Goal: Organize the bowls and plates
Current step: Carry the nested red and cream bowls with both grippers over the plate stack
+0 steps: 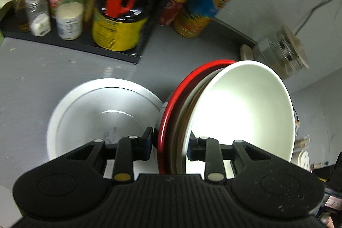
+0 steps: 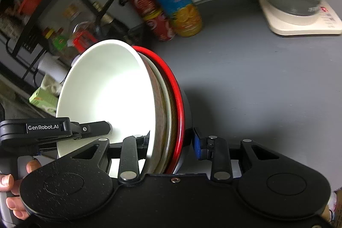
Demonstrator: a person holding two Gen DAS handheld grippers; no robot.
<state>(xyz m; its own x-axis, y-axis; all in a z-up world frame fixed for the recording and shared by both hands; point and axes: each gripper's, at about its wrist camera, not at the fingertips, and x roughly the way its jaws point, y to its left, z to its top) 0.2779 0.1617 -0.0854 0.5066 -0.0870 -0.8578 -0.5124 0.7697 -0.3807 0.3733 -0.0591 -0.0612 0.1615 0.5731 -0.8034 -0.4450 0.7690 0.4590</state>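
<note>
Left fingers: the left gripper (image 1: 171, 142) is clamping the near rim of a stack of nested bowls (image 1: 235, 112), one pad (image 1: 147, 140) outside the red rim, the other inside the white bowl.
Right fingers: the right gripper (image 2: 171, 142) is holding the same stack (image 2: 111, 87) at the opposite rim; its inner pad is lying against the white bowl's inside, while the blue pad (image 2: 197, 145) outside is showing a gap, so whether it is pressing I cannot tell.
Why two grips: the stack is being carried on edge, tilted, above the grey counter (image 2: 256, 82); holding it at both rims is probably keeping the layers from sliding apart.
Stack layers: a white bowl is sitting innermost, then brownish and pale rims, then a red-rimmed dish (image 1: 171, 99) outermost.
Other dish: a white plate (image 1: 102, 108) is lying flat on the counter just beside the stack, likely where the stack is going.
Hand: fingers (image 2: 12, 191) are wrapping the left gripper's handle (image 2: 34, 131).
Writing: "GenRobot.AI" is reading clearly on that handle; faint print on the white plate is too blurred to read.
Labels: the orange drink bottle (image 2: 179, 5), red cans (image 2: 154, 14) and the yellow-labelled dark jug (image 1: 119, 14) are blurred past reading.
</note>
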